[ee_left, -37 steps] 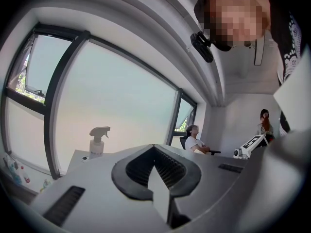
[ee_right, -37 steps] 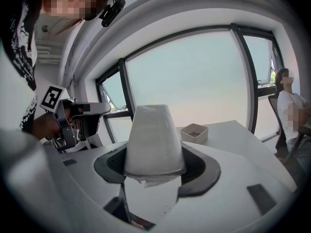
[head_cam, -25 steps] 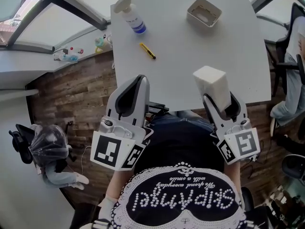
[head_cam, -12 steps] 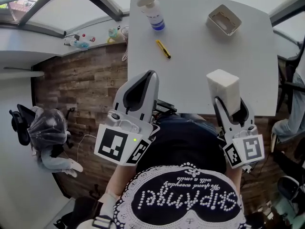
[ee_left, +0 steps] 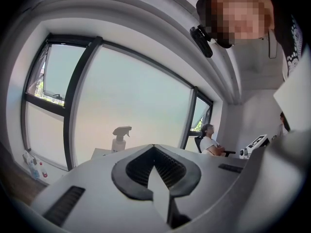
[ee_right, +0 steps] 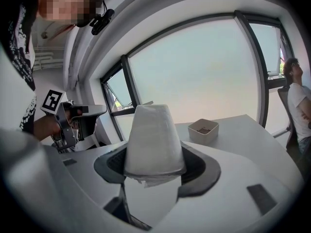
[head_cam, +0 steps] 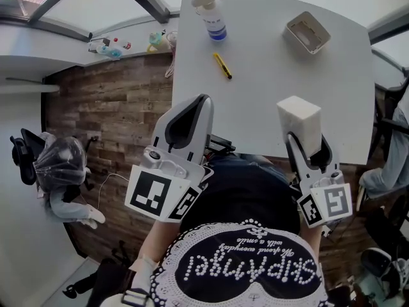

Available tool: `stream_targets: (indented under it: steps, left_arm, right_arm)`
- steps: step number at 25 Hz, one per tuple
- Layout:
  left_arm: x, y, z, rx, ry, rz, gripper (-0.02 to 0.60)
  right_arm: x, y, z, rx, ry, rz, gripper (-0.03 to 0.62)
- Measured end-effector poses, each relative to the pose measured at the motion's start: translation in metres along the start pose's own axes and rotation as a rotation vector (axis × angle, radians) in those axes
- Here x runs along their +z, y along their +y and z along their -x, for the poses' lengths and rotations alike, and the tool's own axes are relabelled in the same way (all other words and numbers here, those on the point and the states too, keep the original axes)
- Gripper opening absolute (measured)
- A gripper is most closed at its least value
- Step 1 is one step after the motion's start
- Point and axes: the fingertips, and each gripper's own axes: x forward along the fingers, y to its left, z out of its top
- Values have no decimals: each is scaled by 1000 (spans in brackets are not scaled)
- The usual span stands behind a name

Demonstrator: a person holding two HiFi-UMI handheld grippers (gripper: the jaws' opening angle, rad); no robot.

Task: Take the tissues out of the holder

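Note:
A white stack of tissues [head_cam: 297,117] is lifted off the table's near edge, with my right gripper [head_cam: 301,136] shut on it. In the right gripper view the tissues [ee_right: 153,140] stand upright between the two dark pads, pinched on both sides. The beige tissue holder [head_cam: 307,32] sits at the far right of the white table [head_cam: 275,82]; the holder [ee_right: 203,130] shows a dark inside. My left gripper [head_cam: 202,101] hovers over the table's near left edge. Its jaw tips meet with nothing between them [ee_left: 153,147].
A spray bottle [head_cam: 213,11] stands at the table's far left, with a yellow utility knife [head_cam: 222,65] lying nearer. Small bottles line the windowsill [head_cam: 112,47]. A person sits on an office chair [head_cam: 61,178] on the wooden floor to the left; another person [ee_right: 299,106] sits at the right.
The head view has swung, so the table now sits further right in the picture. Both grippers keep their places, and the tissue stack stays in the right one.

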Motion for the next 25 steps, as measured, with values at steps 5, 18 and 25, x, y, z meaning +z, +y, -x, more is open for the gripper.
stream_targets:
  steps: [5,18,25]
  left_arm:
    - [-1,-3,-2,-7,-1,1,2]
    - [-2,-6,0,-9,-3,8,2]
    - [-2,-8,1,-11,-1,11,2]
  right_arm:
    - [-1,-1,-1,6,2,2,265]
    - [-3,-2,3,1,-2,4,265]
    - [-2,-2,6,-5,-3,-8,265]
